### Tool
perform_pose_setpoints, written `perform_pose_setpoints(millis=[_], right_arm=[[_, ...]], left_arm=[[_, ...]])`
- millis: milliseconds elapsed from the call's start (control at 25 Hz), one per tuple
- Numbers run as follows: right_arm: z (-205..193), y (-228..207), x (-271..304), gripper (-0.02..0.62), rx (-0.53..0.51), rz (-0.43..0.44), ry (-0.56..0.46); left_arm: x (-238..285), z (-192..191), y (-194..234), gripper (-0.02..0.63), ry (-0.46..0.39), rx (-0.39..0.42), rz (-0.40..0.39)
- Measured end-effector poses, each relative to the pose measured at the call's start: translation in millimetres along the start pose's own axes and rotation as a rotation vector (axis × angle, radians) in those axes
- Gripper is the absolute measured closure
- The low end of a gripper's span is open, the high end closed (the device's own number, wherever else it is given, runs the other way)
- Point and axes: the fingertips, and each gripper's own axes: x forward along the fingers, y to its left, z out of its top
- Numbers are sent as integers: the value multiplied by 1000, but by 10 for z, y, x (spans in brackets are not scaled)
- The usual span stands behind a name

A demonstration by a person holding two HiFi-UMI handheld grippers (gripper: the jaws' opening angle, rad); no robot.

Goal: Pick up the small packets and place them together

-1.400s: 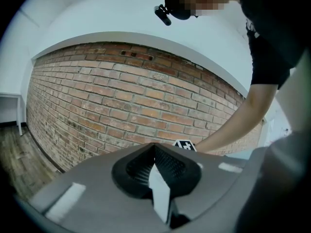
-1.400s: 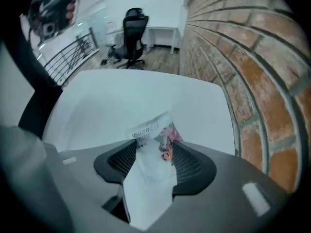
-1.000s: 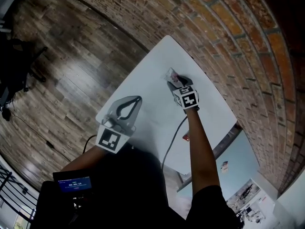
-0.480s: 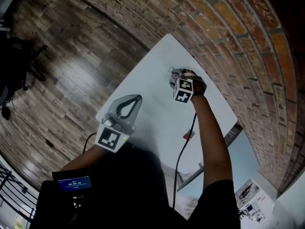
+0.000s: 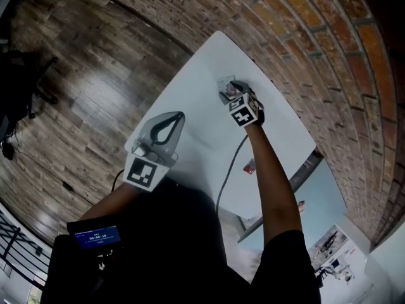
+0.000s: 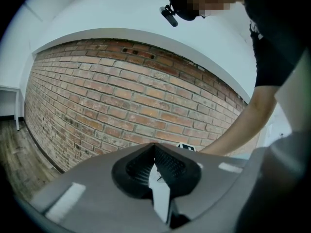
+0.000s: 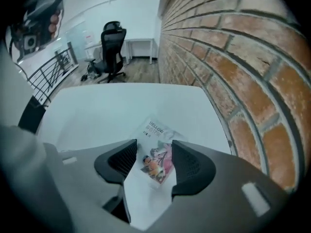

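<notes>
The right claw (image 7: 153,160) stood open, jaws either side of a printed packet (image 7: 154,130) lying flat on the white surface (image 5: 190,100). This looked like the pick. Next it needed to close, lift and carry toward a second packet (image 5: 250,167) well apart from the first. The left claw (image 6: 154,165) was closed and empty.
</notes>
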Motion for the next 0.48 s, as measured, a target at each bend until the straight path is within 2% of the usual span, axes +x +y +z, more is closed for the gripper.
perform_pose_setpoints(millis=[80, 200, 320, 440, 480], right_arm=[[18, -6, -19, 365, 54, -4, -56], [149, 18, -208, 365, -22, 10, -123], [226, 73, -325, 365, -247, 44, -99], [89, 115, -213, 365, -522, 77, 40], [16, 117, -156, 365, -582, 94, 89]], left_arm=[[3, 13, -25, 606, -5, 3, -9], [-6, 7, -67, 606, 5, 2, -16], [0, -6, -70, 606, 11, -2, -19], [-5, 21, -112, 606, 0, 43, -32], [-11, 22, -133, 606, 4, 62, -38]])
